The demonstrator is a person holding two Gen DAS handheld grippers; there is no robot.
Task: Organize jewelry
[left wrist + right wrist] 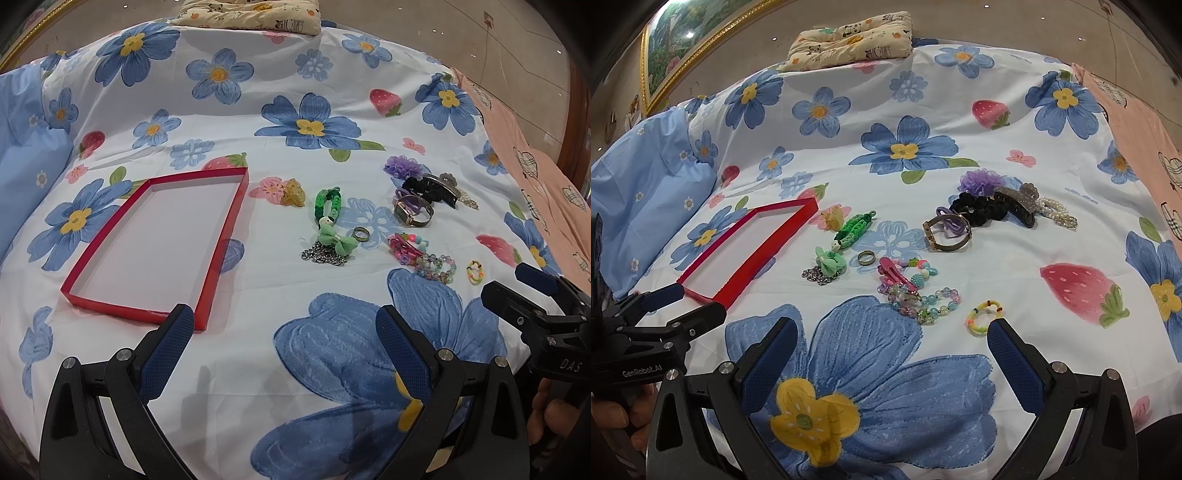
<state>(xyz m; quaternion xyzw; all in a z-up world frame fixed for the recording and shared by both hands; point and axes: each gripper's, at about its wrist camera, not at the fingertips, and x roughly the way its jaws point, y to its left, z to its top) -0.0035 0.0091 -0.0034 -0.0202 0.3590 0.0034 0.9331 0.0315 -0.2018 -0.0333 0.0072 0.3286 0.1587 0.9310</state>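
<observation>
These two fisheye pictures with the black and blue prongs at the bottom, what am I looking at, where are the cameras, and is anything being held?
No robot here: a person holds a hand-operated claw in each hand, with a camera on each looking along its two fingers. One picture comes from the left claw, the other from the right claw. Each view also catches the other claw at its edge.

Both are open and hold nothing.

They hover over a flowered bedsheet. On it lies a shallow red tray, empty inside. To its right the jewelry is scattered: a watch, a ring, a bead bracelet, a silver chain, a black hair clip and a small yellow band.
</observation>
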